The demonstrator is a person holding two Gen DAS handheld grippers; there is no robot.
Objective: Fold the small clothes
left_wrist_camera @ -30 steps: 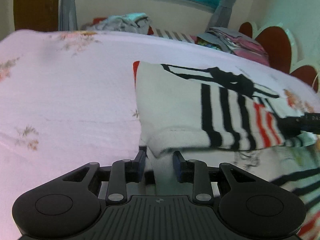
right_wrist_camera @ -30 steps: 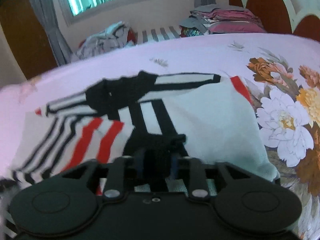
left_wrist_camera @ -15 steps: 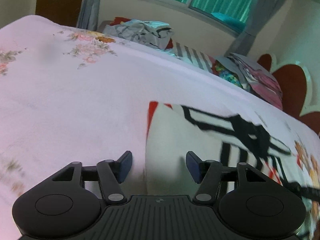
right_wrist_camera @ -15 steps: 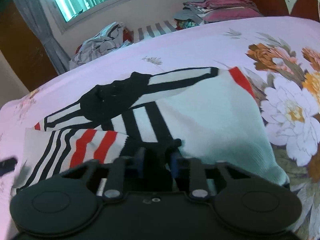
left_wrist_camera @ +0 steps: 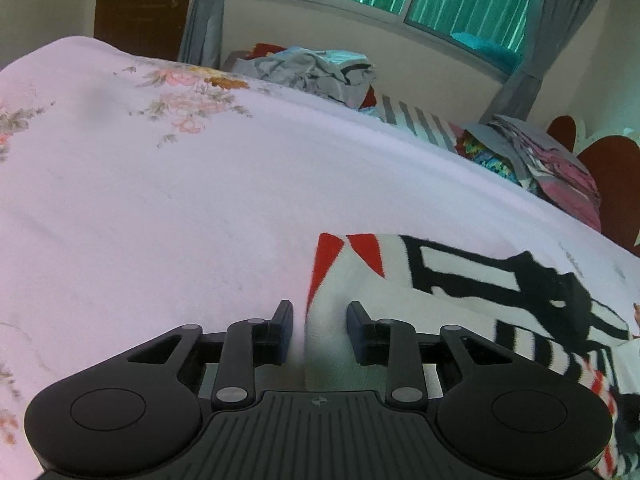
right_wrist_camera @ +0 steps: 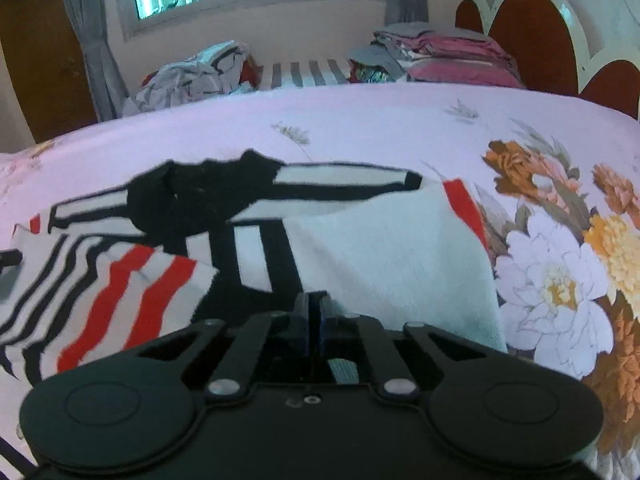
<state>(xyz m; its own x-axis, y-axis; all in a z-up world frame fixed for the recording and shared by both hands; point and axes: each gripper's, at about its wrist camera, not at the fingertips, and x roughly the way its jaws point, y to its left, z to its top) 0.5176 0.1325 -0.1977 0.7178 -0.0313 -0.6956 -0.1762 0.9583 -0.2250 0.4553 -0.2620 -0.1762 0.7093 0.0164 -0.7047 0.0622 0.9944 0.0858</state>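
Observation:
A small white knit garment [left_wrist_camera: 400,280] with black and red stripes lies partly folded on the pink floral bed sheet [left_wrist_camera: 160,200]. My left gripper [left_wrist_camera: 320,330] straddles its left edge. The jaws are closing, and pink sheet still shows between the left pad and the cloth. In the right wrist view the same garment [right_wrist_camera: 384,248] has a white flap turned over its striped part. My right gripper [right_wrist_camera: 314,312] sits at the near hem with its jaws nearly together, pinching the cloth. The tip of the other gripper [right_wrist_camera: 10,258] shows at the far left.
A crumpled grey pile of clothes [left_wrist_camera: 316,72] and a folded stack [left_wrist_camera: 540,160] lie beyond the far edge of the bed under the window. A brown scalloped headboard [right_wrist_camera: 536,36] stands at the right. Large printed flowers [right_wrist_camera: 560,280] cover the sheet right of the garment.
My left gripper let go of the garment's near corner, swung left, opened wide, then narrowed around the left edge. My right gripper's jaws drew together on the near hem.

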